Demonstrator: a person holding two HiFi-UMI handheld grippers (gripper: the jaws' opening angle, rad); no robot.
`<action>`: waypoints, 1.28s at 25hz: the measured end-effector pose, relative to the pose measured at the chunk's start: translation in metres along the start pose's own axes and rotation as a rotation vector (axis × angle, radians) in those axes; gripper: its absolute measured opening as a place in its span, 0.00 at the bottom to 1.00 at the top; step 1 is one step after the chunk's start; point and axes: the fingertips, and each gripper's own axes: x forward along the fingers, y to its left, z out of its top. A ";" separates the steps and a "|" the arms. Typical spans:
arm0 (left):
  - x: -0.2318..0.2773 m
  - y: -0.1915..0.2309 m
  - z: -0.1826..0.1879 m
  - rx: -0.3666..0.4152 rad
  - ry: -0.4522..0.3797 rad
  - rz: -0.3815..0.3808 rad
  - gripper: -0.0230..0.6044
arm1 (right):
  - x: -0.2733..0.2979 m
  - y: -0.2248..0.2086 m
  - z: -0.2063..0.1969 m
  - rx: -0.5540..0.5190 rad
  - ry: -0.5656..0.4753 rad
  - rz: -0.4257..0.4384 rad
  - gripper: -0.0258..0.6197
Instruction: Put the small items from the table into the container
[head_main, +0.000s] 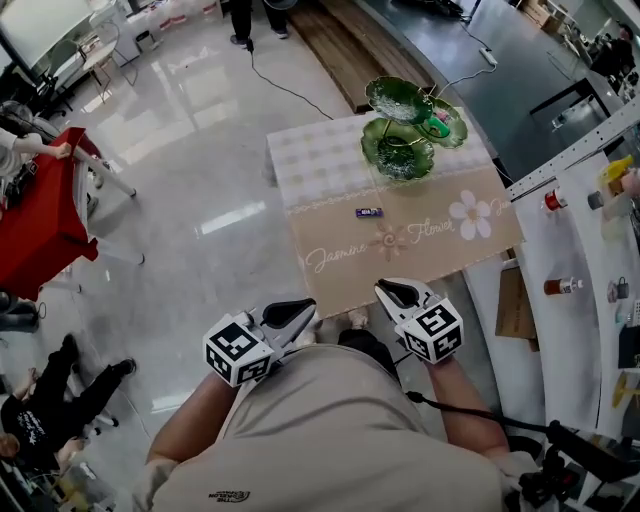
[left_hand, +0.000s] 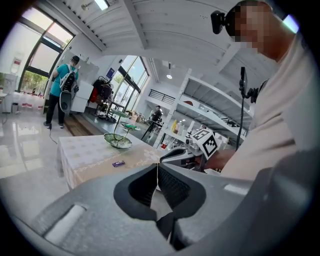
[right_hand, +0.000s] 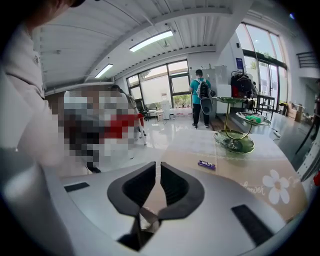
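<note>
The small purple wrapped bar (head_main: 369, 212), print unreadable, lies near the glossy green tiered leaf dish (head_main: 398, 150) on the cloth-covered bench (head_main: 330, 160). The left claw (head_main: 300, 312) and right claw (head_main: 395, 292) are both pinched together, empty.

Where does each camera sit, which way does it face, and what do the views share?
Head view: on the head, looking steeply down at table, purple bar, green tiered dish; left claw, right claw, shirt show.
Left gripper view: on left claw, along its shut jaws across the table; right claw, shirt show.
Right gripper view: on right claw, along its shut jaws; shirt shows at left.
Shared: all show bar and dish.
</note>
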 end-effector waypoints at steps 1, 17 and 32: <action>0.002 0.002 0.002 -0.006 -0.003 0.011 0.05 | 0.004 -0.006 0.000 -0.007 0.006 0.012 0.09; 0.050 0.028 0.032 -0.104 -0.038 0.228 0.05 | 0.110 -0.152 -0.027 -0.302 0.211 0.123 0.23; 0.065 0.029 0.039 -0.148 -0.036 0.443 0.05 | 0.199 -0.199 -0.058 -0.507 0.351 0.274 0.24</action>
